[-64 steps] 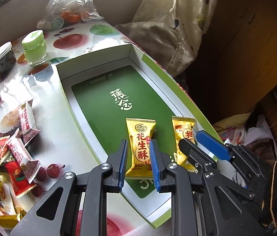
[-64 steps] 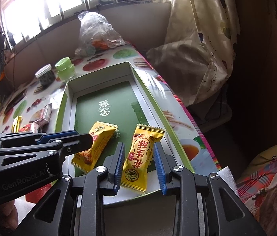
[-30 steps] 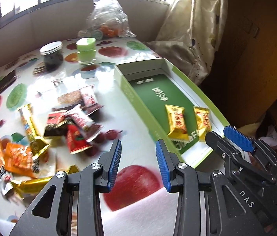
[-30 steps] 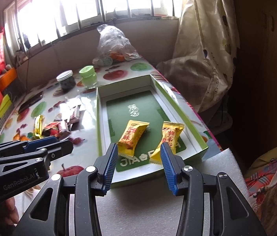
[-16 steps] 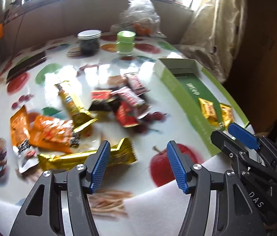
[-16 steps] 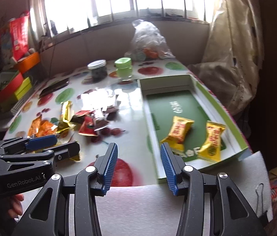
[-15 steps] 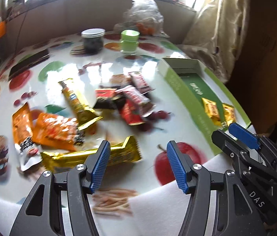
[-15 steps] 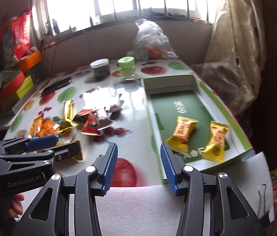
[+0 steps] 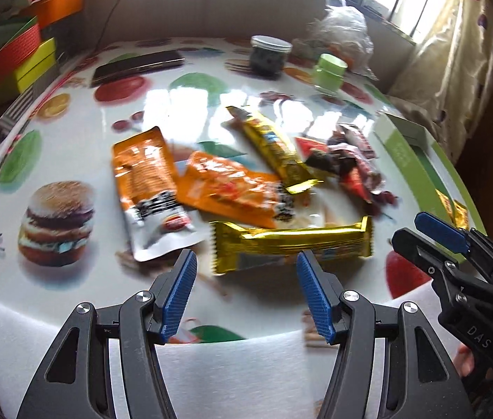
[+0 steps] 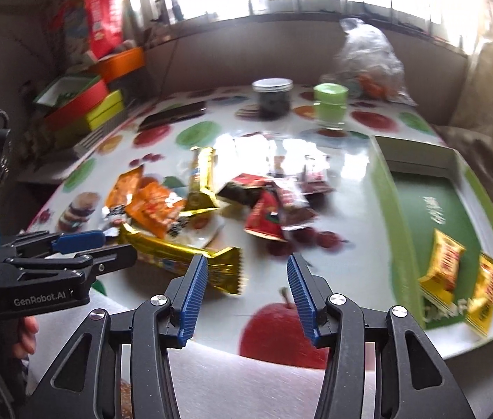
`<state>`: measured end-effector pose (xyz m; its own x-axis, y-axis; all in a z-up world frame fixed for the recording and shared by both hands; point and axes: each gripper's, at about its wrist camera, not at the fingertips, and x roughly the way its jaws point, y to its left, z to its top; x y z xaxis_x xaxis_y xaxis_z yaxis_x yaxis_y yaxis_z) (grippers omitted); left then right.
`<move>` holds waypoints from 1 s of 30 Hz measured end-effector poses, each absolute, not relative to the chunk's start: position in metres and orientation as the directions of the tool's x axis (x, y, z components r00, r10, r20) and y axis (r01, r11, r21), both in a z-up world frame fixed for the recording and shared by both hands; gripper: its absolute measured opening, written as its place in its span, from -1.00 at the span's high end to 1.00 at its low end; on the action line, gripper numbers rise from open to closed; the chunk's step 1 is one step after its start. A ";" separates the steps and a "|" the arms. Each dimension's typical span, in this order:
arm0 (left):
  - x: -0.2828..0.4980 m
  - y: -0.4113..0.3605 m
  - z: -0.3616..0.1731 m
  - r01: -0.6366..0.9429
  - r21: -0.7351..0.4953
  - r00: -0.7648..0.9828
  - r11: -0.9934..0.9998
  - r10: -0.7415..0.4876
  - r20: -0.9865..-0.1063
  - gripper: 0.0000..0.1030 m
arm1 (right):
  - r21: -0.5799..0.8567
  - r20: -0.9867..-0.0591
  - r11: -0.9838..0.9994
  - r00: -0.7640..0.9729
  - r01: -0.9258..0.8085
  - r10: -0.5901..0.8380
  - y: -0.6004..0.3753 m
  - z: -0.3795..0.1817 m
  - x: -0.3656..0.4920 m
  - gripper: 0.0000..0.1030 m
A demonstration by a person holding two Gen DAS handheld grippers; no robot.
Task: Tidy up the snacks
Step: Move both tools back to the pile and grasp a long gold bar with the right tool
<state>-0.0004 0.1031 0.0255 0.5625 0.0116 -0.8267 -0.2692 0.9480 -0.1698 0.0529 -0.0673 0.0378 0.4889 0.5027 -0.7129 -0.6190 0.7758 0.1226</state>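
Note:
My left gripper (image 9: 244,293) is open and empty above the near table edge, just short of a long gold bar (image 9: 291,242). Behind it lie two orange pouches (image 9: 145,174), a second gold bar (image 9: 272,146) and several small red and dark packets (image 9: 347,164). My right gripper (image 10: 246,293) is open and empty over a printed red apple, with the gold bar's end (image 10: 183,253) at its left. The green box lid (image 10: 417,188) at the right holds two yellow packets (image 10: 443,265).
A dark jar (image 10: 272,99), a green jar (image 10: 330,106) and a clear plastic bag (image 10: 368,59) stand at the back. A black phone (image 9: 138,64) and stacked coloured boxes (image 10: 85,110) are at the back left. White foam (image 9: 229,377) covers the near edge.
Both grippers let go of the yellow packets in the lid, pulled back and swung left toward the snack pile. Both have opened wider.

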 end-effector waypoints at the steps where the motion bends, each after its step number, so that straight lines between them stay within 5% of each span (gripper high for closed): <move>1: -0.003 0.108 0.025 -0.284 -0.170 0.561 0.944 0.019 -0.828 -0.17 | 0.114 -0.716 0.761 0.478 -0.639 0.509 -0.060 0.037 0.053 0.05; 24: -0.012 0.166 0.021 -0.421 -0.182 0.536 0.888 0.082 -0.840 -0.17 | 0.068 -0.833 0.518 0.238 -0.852 0.499 0.017 0.007 0.052 0.03; 30: -0.002 0.171 0.017 -0.431 -0.180 0.525 0.884 0.083 -0.847 -0.17 | 0.093 -0.825 0.563 0.253 -0.821 0.506 0.010 0.007 0.053 0.38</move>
